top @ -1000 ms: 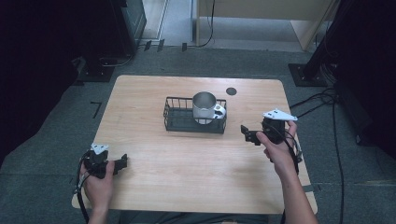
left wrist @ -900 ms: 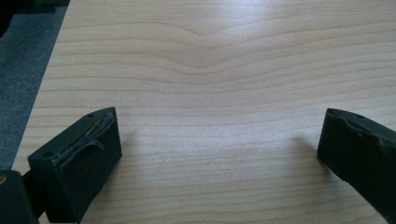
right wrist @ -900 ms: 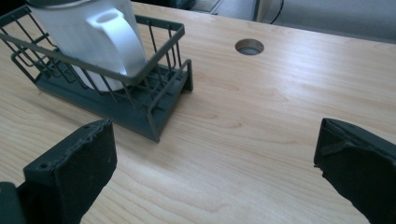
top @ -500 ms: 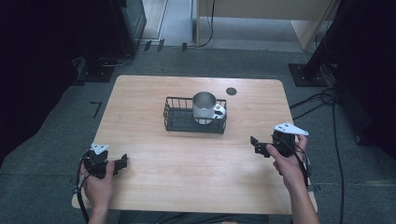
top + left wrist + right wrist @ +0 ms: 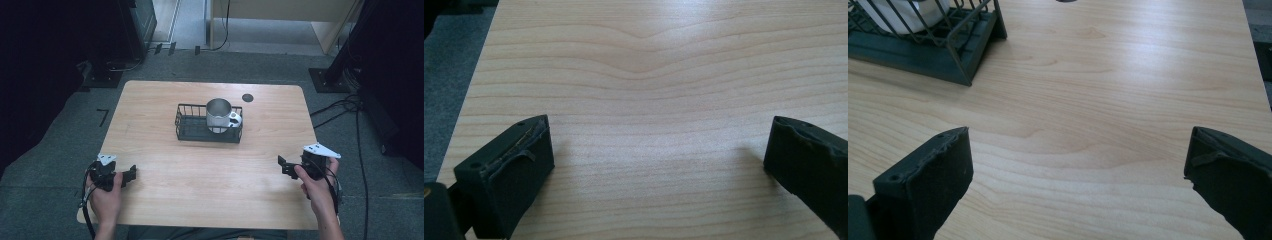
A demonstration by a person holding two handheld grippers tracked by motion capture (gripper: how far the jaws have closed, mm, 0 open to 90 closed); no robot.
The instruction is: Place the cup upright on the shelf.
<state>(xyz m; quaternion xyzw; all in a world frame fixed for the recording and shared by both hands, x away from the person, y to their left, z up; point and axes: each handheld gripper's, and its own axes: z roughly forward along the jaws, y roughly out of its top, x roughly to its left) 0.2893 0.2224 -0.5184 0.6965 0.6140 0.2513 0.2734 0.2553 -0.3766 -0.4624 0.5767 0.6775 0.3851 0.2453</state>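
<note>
**High view: both claws wide, cup in basket**

High view: the left claw (image 5: pixel 131 173) sits at the near left of the worktop (image 5: pixel 165 200), the right claw (image 5: pixel 283 166) at the near right. Both gape apart, empty. Farther off, mid-worktop, a metal cup (image 5: pixel 218 114) stands upright in the wire basket (image 5: pixel 187 129). Beyond it lies a dark disc (image 5: pixel 247 98).

A lab: bare wooden table (image 5: pixel 165 200), grey carpet (image 5: pixel 50 165), cables (image 5: pixel 345 107), stands.
</note>
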